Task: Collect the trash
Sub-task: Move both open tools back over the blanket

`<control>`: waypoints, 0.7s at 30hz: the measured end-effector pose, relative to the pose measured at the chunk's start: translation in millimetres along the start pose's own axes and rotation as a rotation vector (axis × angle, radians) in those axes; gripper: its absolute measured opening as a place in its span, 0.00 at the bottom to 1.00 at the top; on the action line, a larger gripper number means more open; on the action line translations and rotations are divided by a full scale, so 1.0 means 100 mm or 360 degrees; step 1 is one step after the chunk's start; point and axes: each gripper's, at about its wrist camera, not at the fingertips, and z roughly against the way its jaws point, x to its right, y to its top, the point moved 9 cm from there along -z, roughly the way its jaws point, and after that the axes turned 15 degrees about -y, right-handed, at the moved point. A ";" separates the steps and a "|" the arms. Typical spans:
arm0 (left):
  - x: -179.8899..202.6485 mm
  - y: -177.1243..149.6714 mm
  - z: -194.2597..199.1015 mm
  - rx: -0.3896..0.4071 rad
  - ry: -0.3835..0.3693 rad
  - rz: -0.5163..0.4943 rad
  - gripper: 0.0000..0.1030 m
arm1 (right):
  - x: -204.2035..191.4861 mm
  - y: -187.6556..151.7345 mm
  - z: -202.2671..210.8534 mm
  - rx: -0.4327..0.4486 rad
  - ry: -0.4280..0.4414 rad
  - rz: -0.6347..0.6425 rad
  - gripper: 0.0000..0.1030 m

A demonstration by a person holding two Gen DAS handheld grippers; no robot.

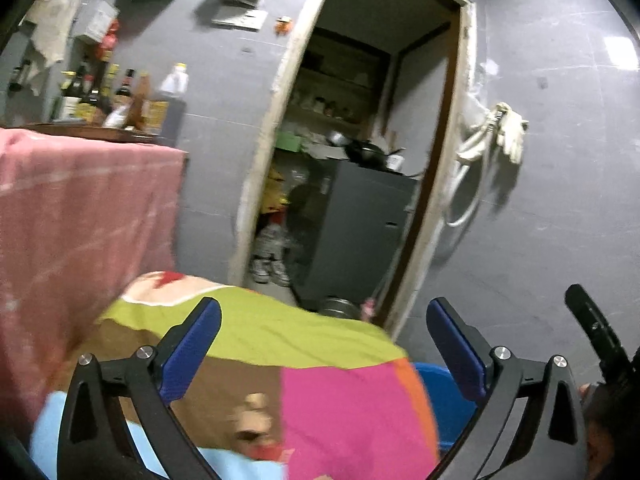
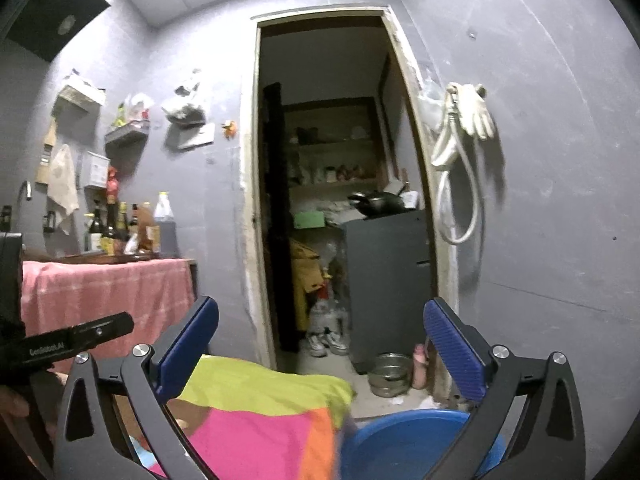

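My left gripper [image 1: 324,348] is open and empty, held above a table covered with a colourful cloth [image 1: 304,360]. My right gripper [image 2: 320,352] is open and empty too, above the same cloth [image 2: 264,412], and it shows at the right edge of the left wrist view [image 1: 600,340]. A small blurred beige and red object [image 1: 256,428] lies on the cloth between the left fingers; I cannot tell what it is. A blue basin [image 2: 404,436] sits beside the table, under the right gripper, and also shows in the left wrist view [image 1: 448,404].
A counter draped in pink cloth [image 2: 104,292] holds several bottles [image 2: 128,224] at the left. An open doorway [image 2: 340,184] ahead leads to a storeroom with a grey cabinet [image 2: 388,280], shoes and metal bowls [image 2: 390,372]. A hose and glove [image 2: 468,120] hang on the right wall.
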 end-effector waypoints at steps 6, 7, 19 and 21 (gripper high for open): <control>-0.53 -0.19 0.31 -0.0064 0.0216 0.0023 0.98 | -0.47 -0.19 0.01 -0.0051 0.0111 0.0055 1.00; -0.60 -0.23 0.34 -0.0080 0.0240 0.0028 0.98 | -0.55 -0.24 0.01 -0.0074 0.0127 0.0069 1.00; -1.29 -0.81 0.40 -0.0332 0.0405 0.0117 0.98 | -1.25 -1.05 -0.16 -0.0454 0.0320 0.0203 1.00; -1.38 -0.90 0.39 -0.0368 0.0429 0.0140 0.98 | -1.34 -1.16 -0.20 -0.0522 0.0353 0.0224 1.00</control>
